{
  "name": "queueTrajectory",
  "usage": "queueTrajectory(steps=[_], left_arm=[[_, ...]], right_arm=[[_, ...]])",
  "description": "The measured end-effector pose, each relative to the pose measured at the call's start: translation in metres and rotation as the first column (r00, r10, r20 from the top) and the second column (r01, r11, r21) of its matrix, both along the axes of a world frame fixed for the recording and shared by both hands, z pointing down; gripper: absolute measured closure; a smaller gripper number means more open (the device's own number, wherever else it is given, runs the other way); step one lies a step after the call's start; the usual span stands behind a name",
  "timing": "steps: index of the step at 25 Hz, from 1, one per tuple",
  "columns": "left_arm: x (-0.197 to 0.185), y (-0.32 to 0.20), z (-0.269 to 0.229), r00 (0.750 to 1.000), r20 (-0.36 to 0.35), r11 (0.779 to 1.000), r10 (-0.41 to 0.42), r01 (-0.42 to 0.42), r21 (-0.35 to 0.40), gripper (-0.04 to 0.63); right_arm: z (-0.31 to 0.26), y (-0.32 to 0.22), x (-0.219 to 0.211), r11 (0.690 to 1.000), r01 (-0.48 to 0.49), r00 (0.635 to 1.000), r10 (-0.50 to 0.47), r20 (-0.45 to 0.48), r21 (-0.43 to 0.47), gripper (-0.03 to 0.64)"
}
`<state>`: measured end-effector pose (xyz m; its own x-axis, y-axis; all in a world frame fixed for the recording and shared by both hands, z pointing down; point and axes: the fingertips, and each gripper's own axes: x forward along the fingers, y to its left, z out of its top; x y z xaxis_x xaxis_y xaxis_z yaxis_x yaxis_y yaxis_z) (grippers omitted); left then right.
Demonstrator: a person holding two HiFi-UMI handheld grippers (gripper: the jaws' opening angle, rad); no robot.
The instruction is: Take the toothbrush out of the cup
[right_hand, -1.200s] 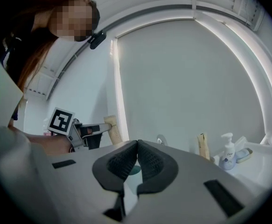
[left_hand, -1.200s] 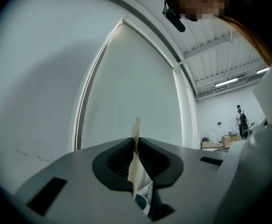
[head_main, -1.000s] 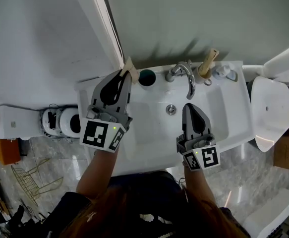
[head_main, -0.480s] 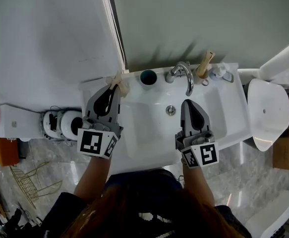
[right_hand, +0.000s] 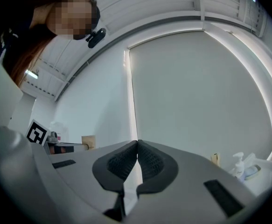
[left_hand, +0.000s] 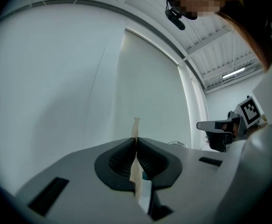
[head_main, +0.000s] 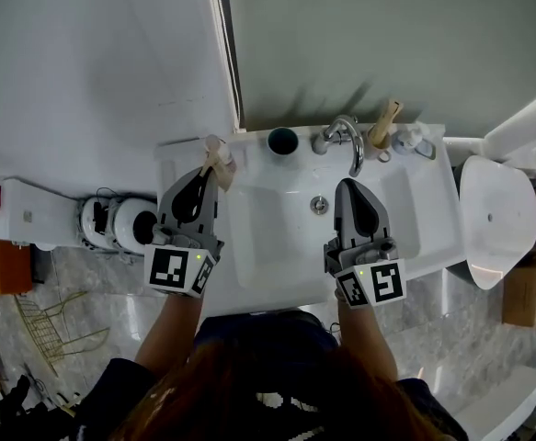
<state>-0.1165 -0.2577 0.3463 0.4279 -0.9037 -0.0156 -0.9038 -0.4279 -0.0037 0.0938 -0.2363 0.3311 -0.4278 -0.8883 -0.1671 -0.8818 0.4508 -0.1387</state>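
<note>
Out of the cup (head_main: pixel 282 141): toothbrush (left_hand: pixel 136 127) stands upright.
Your left gripper (head_main: pixel 205 177) clamps it crosswise, one end poking above the jaws; your right gripper (head_main: pixel 350 189) is closed on nothing.

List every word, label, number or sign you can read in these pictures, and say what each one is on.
No readable text in any view.
Cubes on the left gripper and right gripper: black-and-white square markers, patterns rather than words.
White pump bottle: any label is too small to read.
The toothbrush clamped in the left gripper: no print visible.
</note>
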Motion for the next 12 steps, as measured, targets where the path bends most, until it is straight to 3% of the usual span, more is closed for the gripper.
queueTrajectory(steps=[12], left_arm=[[0.013,0.014,0.000,0.999,-0.022,0.999,-0.034,0.034,0.024,0.569]], right_arm=[[-0.002,0.003,0.002,0.998,0.068,0.998,-0.068,-0.005,0.014,0.602]])
